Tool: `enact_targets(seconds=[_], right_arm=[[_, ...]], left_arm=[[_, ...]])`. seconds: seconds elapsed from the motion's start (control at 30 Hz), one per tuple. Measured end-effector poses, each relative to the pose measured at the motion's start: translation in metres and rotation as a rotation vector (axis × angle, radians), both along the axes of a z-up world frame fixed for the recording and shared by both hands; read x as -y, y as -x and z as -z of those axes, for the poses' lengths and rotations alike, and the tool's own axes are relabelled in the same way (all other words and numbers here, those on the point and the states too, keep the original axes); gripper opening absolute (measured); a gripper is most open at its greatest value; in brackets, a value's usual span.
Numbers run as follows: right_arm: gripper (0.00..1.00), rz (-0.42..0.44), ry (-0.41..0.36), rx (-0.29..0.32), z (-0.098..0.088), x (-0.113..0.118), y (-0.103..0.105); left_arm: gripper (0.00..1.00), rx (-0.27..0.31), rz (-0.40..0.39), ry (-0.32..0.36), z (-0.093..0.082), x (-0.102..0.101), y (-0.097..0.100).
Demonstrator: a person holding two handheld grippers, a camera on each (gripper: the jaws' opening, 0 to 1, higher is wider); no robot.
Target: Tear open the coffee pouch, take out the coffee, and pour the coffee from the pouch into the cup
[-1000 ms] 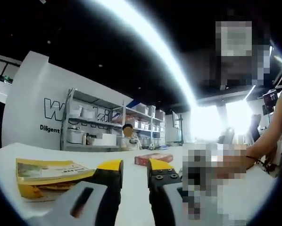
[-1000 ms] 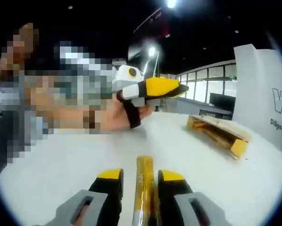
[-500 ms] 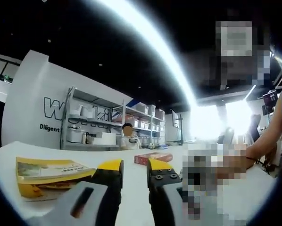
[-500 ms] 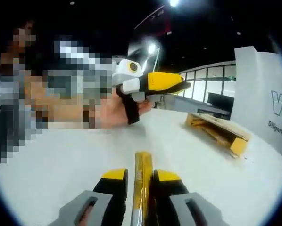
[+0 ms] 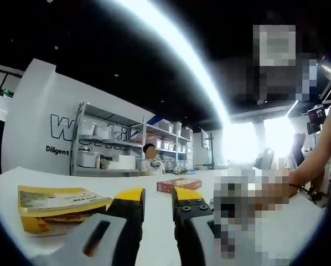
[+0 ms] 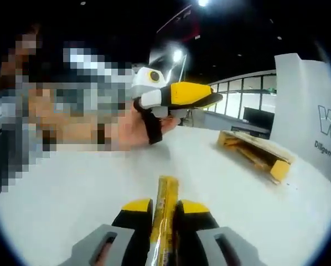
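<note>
Right tongs (image 6: pixel 164 206) are clamped on the slim, glossy gold stick-shaped coffee pouch (image 6: pixel 165 219), which pokes forward over the white surface (image 6: pixel 221 183), probably to leave the end free for tearing. Left tongs (image 5: pixel 157 195) sit empty with a narrow gap, near the yellow carton (image 5: pixel 55 208) beside the pouch.
</note>
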State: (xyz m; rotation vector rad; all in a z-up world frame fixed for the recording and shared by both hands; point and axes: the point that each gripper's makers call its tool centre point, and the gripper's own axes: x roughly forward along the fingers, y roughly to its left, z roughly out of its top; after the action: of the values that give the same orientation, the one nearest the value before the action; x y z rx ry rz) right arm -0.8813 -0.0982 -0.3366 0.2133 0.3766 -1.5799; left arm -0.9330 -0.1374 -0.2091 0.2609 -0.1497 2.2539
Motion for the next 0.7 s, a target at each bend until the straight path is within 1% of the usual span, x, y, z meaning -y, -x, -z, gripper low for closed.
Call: enact_targets(seconds=[0.07, 0.37, 0.5, 0.57, 0.7], right_arm=[[0.18, -0.004, 0.000, -0.011, 0.000, 0.000, 0.000], [0.17, -0.005, 0.011, -0.019, -0.003, -0.002, 0.000], [0.16, 0.008, 0.057, -0.019, -0.013, -0.005, 0.001], [0.16, 0.015, 0.087, -0.008, -0.019, -0.007, 0.002], [0.16, 0.023, 0.116, 0.002, -0.024, -0.009, 0.002]], left_arm=[[0.22, -0.001, 0.003, -0.001, 0.000, 0.000, -0.001], [0.22, 0.003, 0.006, -0.008, -0.001, 0.000, -0.001], [0.22, 0.004, 0.007, -0.012, -0.001, 0.000, -0.002], [0.22, 0.006, 0.005, -0.013, -0.001, 0.000, -0.002], [0.22, 0.008, -0.002, -0.026, -0.003, 0.004, -0.002]])
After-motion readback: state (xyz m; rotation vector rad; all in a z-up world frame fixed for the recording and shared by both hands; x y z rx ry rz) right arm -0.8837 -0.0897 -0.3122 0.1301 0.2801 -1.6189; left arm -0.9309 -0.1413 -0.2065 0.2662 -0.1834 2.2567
